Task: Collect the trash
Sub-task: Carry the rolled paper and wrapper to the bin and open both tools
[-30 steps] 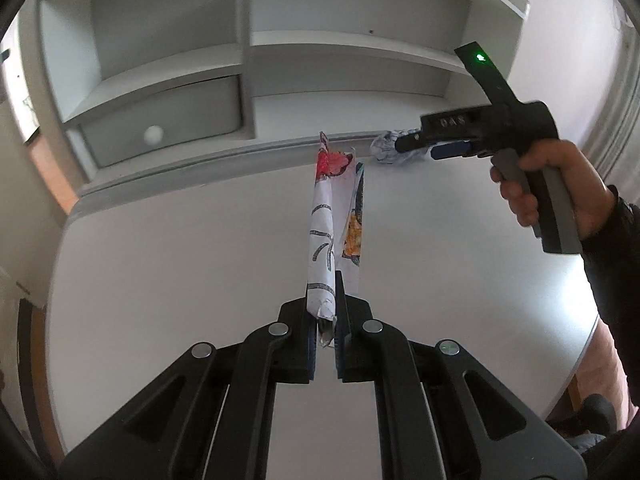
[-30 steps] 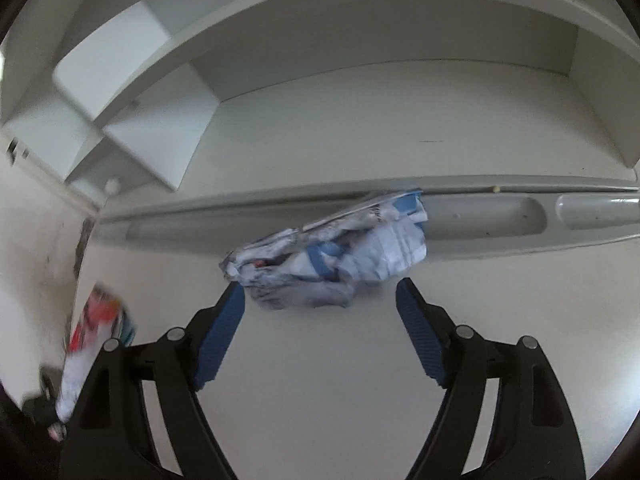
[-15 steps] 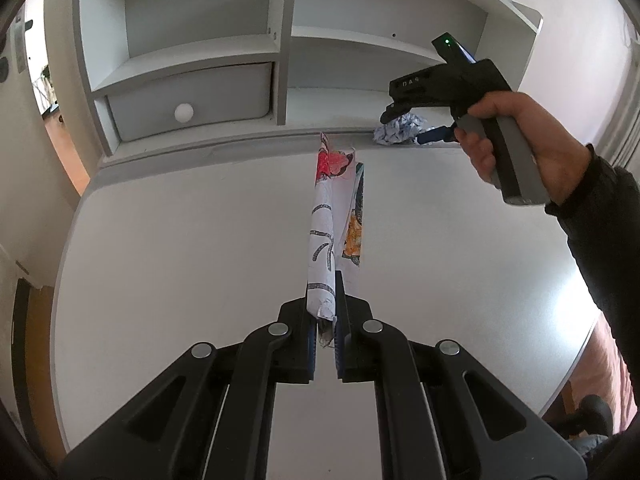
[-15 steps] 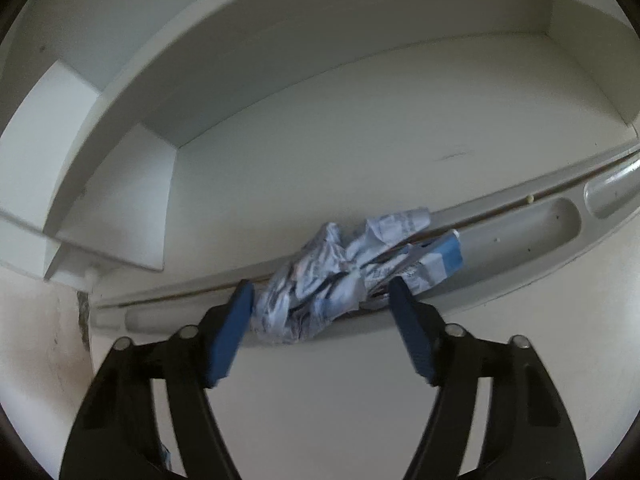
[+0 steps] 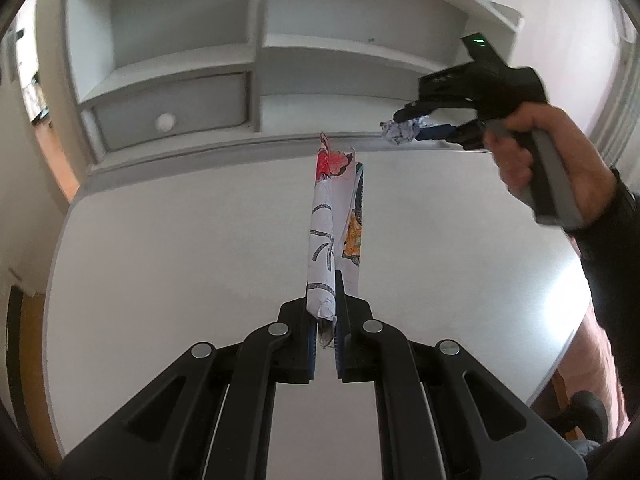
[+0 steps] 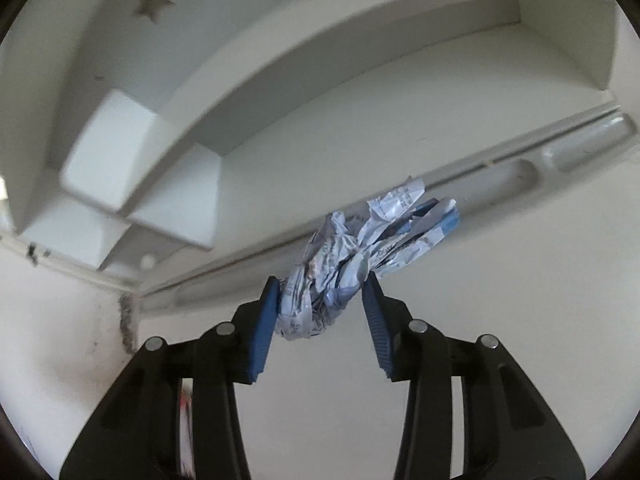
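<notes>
My left gripper [image 5: 325, 304] is shut on a rolled printed paper [image 5: 326, 224] with red and orange pictures, held above the white desk [image 5: 180, 260]. My right gripper [image 6: 320, 296] is closed on a crumpled blue-and-white paper wad [image 6: 352, 264], lifted off the desk near the back groove. In the left wrist view the right gripper [image 5: 416, 124] shows at the upper right with the wad [image 5: 402, 130] between its fingers.
A white shelf unit [image 5: 256, 80] with a knobbed drawer [image 5: 168, 110] stands at the back of the desk. A long pen groove [image 6: 520, 168] runs along the desk's rear edge. The person's arm [image 5: 592, 208] reaches in from the right.
My right gripper has closed around the crumpled wad and lifted it from the groove. My left gripper keeps hold of the rolled paper and has shifted only slightly.
</notes>
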Tool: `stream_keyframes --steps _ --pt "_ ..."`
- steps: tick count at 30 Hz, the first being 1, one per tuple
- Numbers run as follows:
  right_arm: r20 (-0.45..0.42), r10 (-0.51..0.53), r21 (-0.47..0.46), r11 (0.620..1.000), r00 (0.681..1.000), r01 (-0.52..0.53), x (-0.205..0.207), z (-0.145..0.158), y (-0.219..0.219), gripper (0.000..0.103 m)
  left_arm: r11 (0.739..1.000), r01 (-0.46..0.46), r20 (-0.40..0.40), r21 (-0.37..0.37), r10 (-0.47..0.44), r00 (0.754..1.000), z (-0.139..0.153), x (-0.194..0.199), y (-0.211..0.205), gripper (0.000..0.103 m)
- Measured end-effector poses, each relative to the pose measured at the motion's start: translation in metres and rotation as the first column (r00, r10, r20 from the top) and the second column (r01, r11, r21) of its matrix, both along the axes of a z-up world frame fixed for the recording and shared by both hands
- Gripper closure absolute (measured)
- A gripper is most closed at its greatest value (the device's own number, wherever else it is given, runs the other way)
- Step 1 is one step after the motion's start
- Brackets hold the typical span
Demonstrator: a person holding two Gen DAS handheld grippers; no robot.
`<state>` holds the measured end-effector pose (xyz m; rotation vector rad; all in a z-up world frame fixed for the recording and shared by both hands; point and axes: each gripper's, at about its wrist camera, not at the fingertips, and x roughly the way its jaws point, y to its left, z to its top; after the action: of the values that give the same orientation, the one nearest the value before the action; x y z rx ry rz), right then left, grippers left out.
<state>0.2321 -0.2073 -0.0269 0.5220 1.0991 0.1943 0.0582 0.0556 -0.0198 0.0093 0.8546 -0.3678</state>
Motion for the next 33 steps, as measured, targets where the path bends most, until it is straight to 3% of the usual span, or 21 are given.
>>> stream_keyframes --steps 7,11,14,18,23,30,33 --pt "0.105 -0.002 -0.025 1.000 0.994 0.004 -0.112 0.031 -0.085 0.061 0.988 0.152 0.038 -0.001 -0.152 0.988 0.015 -0.014 -0.076 0.097" --pt "0.139 -0.055 -0.089 0.994 0.989 0.068 -0.188 0.035 -0.147 0.061 0.963 0.268 0.049 -0.003 -0.267 0.962 0.017 -0.028 -0.140 0.097" --pt "0.153 -0.125 -0.129 0.981 0.980 0.145 -0.246 0.029 -0.191 0.060 0.931 0.365 0.040 -0.022 -0.364 0.931 0.015 -0.041 -0.195 0.097" --pt "0.167 -0.231 -0.186 0.947 0.959 0.261 -0.319 0.018 -0.251 0.060 0.864 0.503 0.032 -0.037 -0.502 0.864 0.010 -0.067 -0.275 0.097" --pt "0.144 -0.364 -0.217 0.896 0.920 0.388 -0.403 -0.009 -0.324 0.060 0.755 0.653 0.005 -0.065 -0.654 0.757 -0.006 -0.101 -0.368 0.097" --pt "0.084 -0.482 -0.197 0.850 0.872 0.489 -0.475 -0.053 -0.392 0.060 0.595 0.800 -0.083 -0.068 -0.803 0.590 -0.051 -0.149 -0.471 0.097" --pt "0.047 -0.494 -0.185 0.850 0.868 0.493 -0.495 -0.076 -0.415 0.060 0.558 0.828 -0.132 -0.060 -0.827 0.547 -0.079 -0.157 -0.499 0.097"
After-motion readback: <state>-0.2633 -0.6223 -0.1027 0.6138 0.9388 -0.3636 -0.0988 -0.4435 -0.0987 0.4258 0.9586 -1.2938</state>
